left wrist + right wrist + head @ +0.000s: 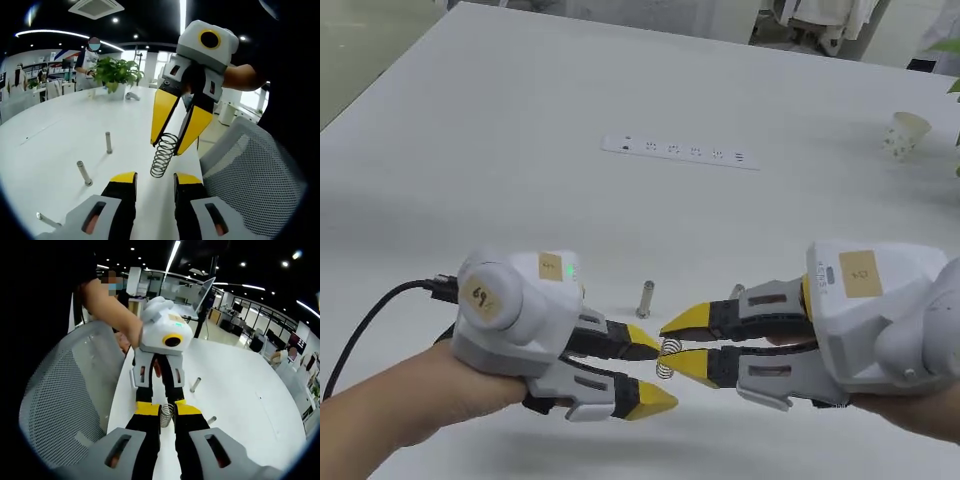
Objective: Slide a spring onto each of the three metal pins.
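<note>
**Spring held in the air between two facing grippers**

The right gripper has its yellow-tipped fingers pinched onto the upper coils of a small silver coil spring. The spring hangs from them above the white counter. The left gripper points straight at the right one, tip to tip. Its fingers stand narrowly parted with nothing clamped between them, and the spring's free end hangs just in front of the gap. Whether that end touches a finger cannot be told.

In the left gripper view, three short metal pins sit on the counter off to one side, apart from the spring, and all are bare. Two stand upright; the posture of the third, at the view's edge, is unclear. Farther back lie a white power strip and a tipped paper cup.
</note>
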